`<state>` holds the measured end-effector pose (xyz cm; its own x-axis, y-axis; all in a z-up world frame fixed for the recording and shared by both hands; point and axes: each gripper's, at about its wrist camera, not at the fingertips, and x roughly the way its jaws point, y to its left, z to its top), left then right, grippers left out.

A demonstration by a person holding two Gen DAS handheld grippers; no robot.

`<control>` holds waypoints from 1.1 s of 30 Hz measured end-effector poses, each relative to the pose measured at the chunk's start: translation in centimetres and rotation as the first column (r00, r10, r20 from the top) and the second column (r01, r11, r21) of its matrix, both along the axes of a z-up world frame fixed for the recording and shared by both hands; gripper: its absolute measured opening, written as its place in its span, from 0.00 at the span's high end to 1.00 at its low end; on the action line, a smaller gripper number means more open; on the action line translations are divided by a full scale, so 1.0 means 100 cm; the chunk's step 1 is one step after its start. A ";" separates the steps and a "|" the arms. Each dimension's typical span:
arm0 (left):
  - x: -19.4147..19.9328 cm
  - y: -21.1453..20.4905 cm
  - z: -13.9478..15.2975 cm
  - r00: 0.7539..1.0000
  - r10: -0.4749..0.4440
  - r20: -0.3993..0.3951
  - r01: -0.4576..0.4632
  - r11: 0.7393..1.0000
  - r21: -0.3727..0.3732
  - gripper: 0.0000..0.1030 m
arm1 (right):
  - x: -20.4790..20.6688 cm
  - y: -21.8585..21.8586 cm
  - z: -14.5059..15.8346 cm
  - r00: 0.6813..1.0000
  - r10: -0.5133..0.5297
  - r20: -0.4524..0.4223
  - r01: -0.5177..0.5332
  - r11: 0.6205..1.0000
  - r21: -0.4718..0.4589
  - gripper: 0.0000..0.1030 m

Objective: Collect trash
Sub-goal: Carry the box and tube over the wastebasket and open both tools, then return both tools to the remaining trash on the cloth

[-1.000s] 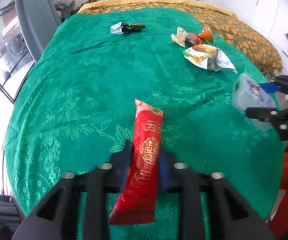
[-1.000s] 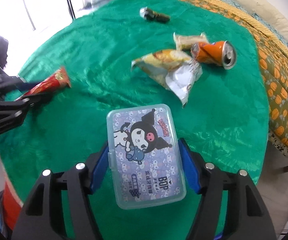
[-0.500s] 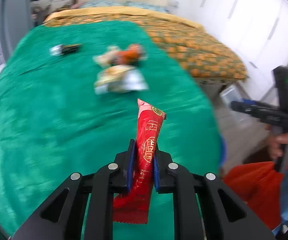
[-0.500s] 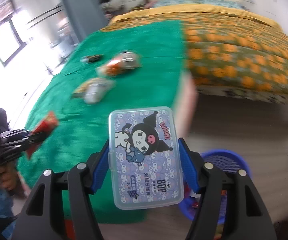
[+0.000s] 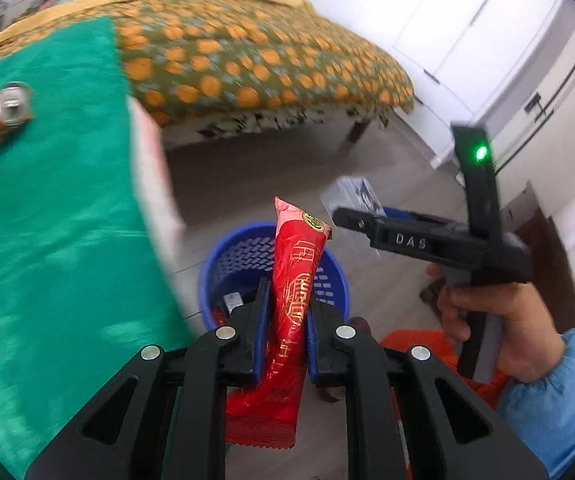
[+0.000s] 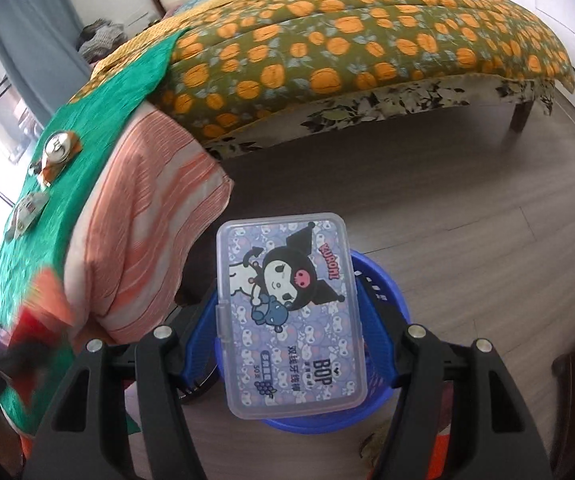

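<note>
Left wrist view: my left gripper [image 5: 283, 344] is pinching a red snack wrapper [image 5: 293, 304] between its blue pads, the wrapper standing up between the fingers with its crimped bottom end hanging below them. Right under and beyond the wrapper sits a blue bin [image 5: 239, 256] on the grey floor, with some scraps already lying in it. To the right, my right hand [image 5: 499, 324] grips the handle of the other tool, whose black body carries a green light. A clear plastic box [image 5: 351, 196] shows at its front end, up above the bin's far rim. On the left, the green cloth [image 5: 59, 240] covers the table, and a crushed orange can [image 5: 3, 114] lies on it near the edge.

From the right wrist camera, my right gripper [image 6: 291, 332] is clamped on the clear box [image 6: 287, 312] across its width, blue pads pressing both long sides. The lid faces the camera and shows a cartoon character. Beneath the box I see the blue bin [image 6: 387, 300], partly hidden by it. The can [image 6: 57, 150] and a pale wrapper [image 6: 27, 214] lie on the green cloth [image 6: 79, 128] at the left. A bed with an orange-patterned quilt [image 6: 347, 40] fills the background
</note>
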<state>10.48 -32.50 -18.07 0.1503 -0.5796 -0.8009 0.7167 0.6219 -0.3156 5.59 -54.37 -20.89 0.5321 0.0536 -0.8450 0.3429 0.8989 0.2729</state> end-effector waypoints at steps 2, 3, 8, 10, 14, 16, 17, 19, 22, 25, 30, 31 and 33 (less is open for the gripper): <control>-0.001 -0.022 -0.016 1.000 -0.009 -0.008 0.009 1.000 0.020 0.86 | -0.003 -0.008 -0.004 1.000 -0.024 0.003 0.024 1.000 0.014 0.39; -0.001 -0.028 -0.021 1.000 -0.009 -0.009 0.009 1.000 0.026 0.85 | -0.004 -0.013 -0.006 0.999 -0.042 0.002 0.042 0.999 0.028 0.39; 0.009 -0.067 -0.055 1.000 -0.010 0.010 0.010 0.999 0.034 0.53 | -0.005 -0.030 -0.012 0.996 -0.085 0.004 0.085 0.994 0.075 0.21; 0.013 -0.069 -0.058 1.000 0.009 0.020 -0.010 0.999 0.035 0.43 | -0.010 -0.038 -0.009 0.993 -0.120 0.012 0.119 0.990 0.080 0.21; 0.006 -0.049 -0.032 0.999 0.007 0.047 -0.006 1.000 -0.025 0.21 | -0.019 -0.045 0.004 0.987 -0.156 0.046 0.155 0.987 0.037 0.21; -0.004 -0.034 -0.014 0.996 0.000 0.093 0.005 0.999 -0.047 0.13 | -0.022 -0.044 0.007 0.985 -0.165 0.054 0.165 0.986 0.013 0.20; -0.008 -0.024 -0.005 0.993 0.000 0.119 0.006 0.999 -0.053 0.10 | -0.023 -0.043 0.008 0.984 -0.169 0.055 0.169 0.986 0.000 0.18; -0.014 -0.005 0.007 0.989 0.008 0.151 0.000 0.998 -0.057 0.08 | -0.025 -0.035 0.012 0.984 -0.170 0.062 0.172 0.985 -0.032 0.15; -0.016 0.031 0.016 0.981 0.043 0.191 -0.038 0.999 -0.031 0.08 | -0.023 -0.018 0.018 0.987 -0.136 0.083 0.141 0.988 -0.065 0.15; -0.015 0.077 0.018 0.968 0.102 0.231 -0.107 0.994 0.007 0.08 | -0.019 0.013 0.028 0.991 -0.053 0.119 0.071 0.987 -0.146 0.15; -0.002 0.159 0.017 0.938 0.207 0.277 -0.231 0.971 0.056 0.08 | -0.012 0.094 0.042 0.977 0.138 0.164 -0.088 0.955 -0.282 0.15; 0.002 0.177 0.017 0.932 0.227 0.282 -0.255 0.965 0.064 0.08 | -0.008 0.115 0.042 0.969 0.183 0.166 -0.131 0.951 -0.281 0.15; 0.011 0.206 0.018 0.922 0.257 0.289 -0.289 0.954 0.076 0.08 | -0.001 0.155 0.042 0.951 0.266 0.158 -0.216 0.936 -0.277 0.15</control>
<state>11.59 -11.89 -16.23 0.5117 -0.3911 -0.7649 0.5619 0.8259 -0.0464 5.53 -38.90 -16.72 0.6816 -0.0023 -0.7318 0.0717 0.9954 0.0637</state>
